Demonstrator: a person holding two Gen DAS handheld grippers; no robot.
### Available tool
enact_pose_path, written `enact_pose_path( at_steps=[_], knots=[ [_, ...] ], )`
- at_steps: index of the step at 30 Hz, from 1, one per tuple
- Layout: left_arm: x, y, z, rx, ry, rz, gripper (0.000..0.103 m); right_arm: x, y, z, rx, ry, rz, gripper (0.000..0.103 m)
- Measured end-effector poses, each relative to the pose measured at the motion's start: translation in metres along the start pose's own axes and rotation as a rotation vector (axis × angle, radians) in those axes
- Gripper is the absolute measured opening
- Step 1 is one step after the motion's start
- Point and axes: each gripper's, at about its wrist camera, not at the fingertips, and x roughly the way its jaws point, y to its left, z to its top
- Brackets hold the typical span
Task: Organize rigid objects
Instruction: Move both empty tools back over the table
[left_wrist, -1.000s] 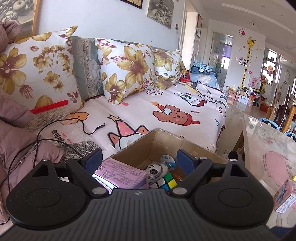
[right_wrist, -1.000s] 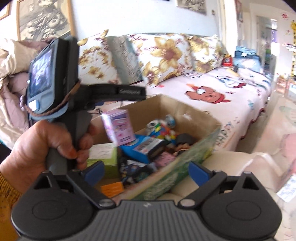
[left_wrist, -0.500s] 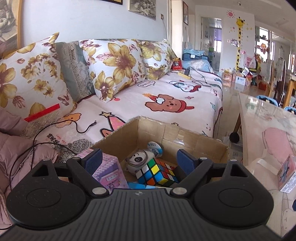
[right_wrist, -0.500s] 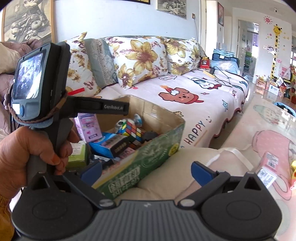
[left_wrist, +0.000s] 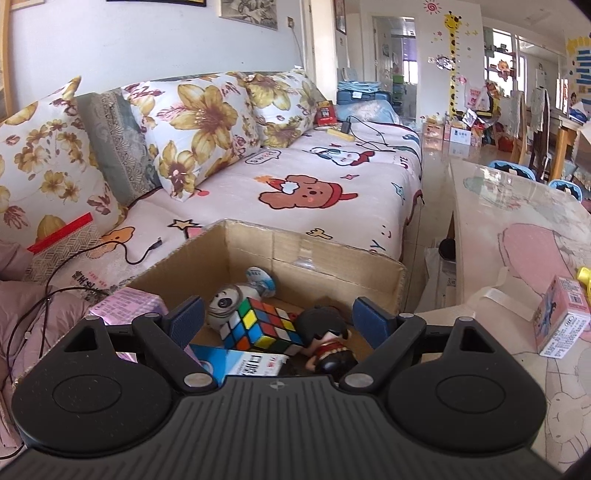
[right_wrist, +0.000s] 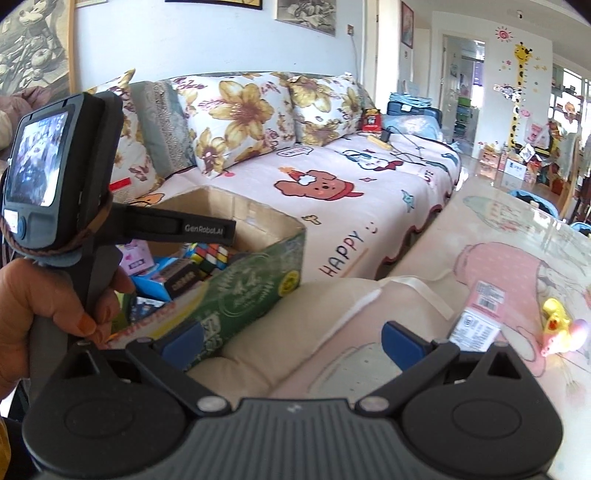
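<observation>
The left gripper (left_wrist: 277, 320) is hovering, fingers wide, over the cardboard box (left_wrist: 314, 254) holding a puzzle cube (left_wrist: 258, 325), while the right gripper (right_wrist: 293, 341), fingers spread wide and empty, is facing the worktop (right_wrist: 517, 236).

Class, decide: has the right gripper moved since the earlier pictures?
Yes. The right gripper swung rightward, away from the cardboard box, toward the table.

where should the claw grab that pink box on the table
Grip the pink box across its two broad faces, coming from above. It stands upright on the table with nothing beside it, and its narrow barcode end faces the right claw, which is open and looks wide enough.
</observation>
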Motion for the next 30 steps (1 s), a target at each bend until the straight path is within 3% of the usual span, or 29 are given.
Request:
enact_pose_path(
  at_steps=[9,23,30],
  knots=[
    [0.008,-0.007,-0.001,0.060,0.009,-0.030,0.103,-0.013,-0.024,-0.009,0.026,-0.015,-0.069,0.102],
    [0.023,-0.016,0.002,0.044,0.043,-0.083,0.103,-0.033,-0.058,-0.019,0.044,-0.053,-0.161,0.102],
    [0.022,-0.030,-0.002,0.093,0.035,-0.102,0.103,-0.038,-0.077,-0.027,0.044,-0.064,-0.208,0.102]
  ],
)
